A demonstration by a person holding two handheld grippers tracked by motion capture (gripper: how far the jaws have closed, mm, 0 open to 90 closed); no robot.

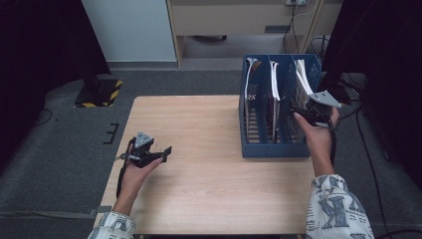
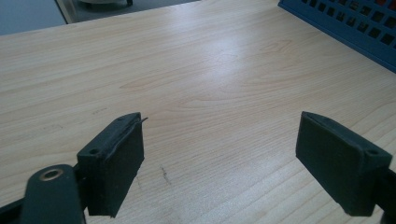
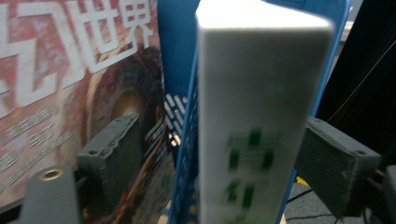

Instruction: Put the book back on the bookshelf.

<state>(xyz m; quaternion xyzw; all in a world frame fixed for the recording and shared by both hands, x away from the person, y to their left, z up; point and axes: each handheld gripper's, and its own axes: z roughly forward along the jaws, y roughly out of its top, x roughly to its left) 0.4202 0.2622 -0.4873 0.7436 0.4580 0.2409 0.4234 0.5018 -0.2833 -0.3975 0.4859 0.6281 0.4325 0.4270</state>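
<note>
A blue file rack (image 1: 273, 149) with three compartments stands at the table's right side, a white-edged book upright in each. My right gripper (image 1: 304, 112) is at the rightmost book (image 1: 302, 77), near the rack's top. In the right gripper view its jaws (image 3: 219, 163) stand wide, open around that book's white spine (image 3: 257, 93) and a blue perforated rack wall (image 3: 180, 60); the left pad (image 3: 112, 158) is clear of both. A red-covered book (image 3: 70, 84) stands to the left. My left gripper (image 1: 164, 152) rests low over the wooden table (image 1: 199, 199), open and empty (image 2: 219, 158).
The rack's corner (image 2: 355, 28) lies far ahead of the left gripper. Grey carpet surrounds the table. A black-and-yellow striped stand base (image 1: 102, 92) sits on the floor at back left, a wooden cabinet (image 1: 239, 20) behind, cables (image 1: 368, 149) at the right.
</note>
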